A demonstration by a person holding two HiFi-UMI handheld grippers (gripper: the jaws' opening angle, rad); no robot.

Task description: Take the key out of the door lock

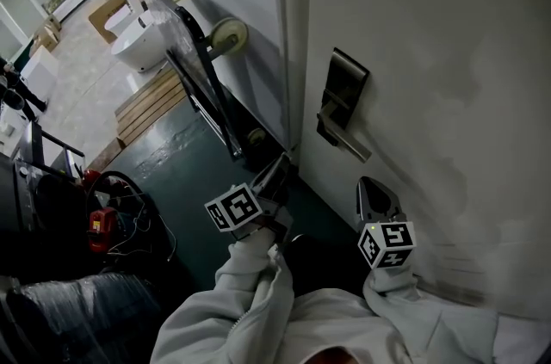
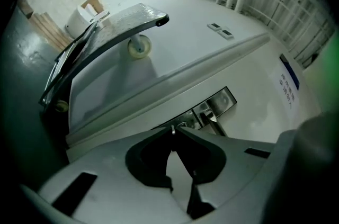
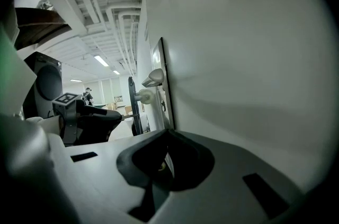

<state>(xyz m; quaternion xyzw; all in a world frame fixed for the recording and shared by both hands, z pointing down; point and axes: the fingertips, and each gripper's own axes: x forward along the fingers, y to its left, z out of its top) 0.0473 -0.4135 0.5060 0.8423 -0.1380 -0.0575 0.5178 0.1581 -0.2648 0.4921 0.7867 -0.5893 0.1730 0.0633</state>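
Observation:
The white door (image 1: 413,27) carries a dark metal lock plate (image 1: 343,95) with a lever handle (image 1: 351,144). My left gripper (image 1: 280,164) is level by the door's edge, below and left of the plate. In the left gripper view its jaws (image 2: 173,132) are shut on a thin metal sliver, seemingly the key, with the lock plate (image 2: 214,105) beyond and apart from it. My right gripper (image 1: 372,186) hangs close to the door face under the handle, its jaws (image 3: 167,133) together with nothing held. The right gripper view shows the handle (image 3: 153,78) ahead and the left gripper (image 3: 87,122) beside it.
A black trolley frame (image 1: 202,91) with pale wheels (image 1: 228,35) leans against the wall left of the door. Wooden slats (image 1: 151,100), a white tub (image 1: 142,44) and a red tool with cables (image 1: 102,225) lie on the floor at left.

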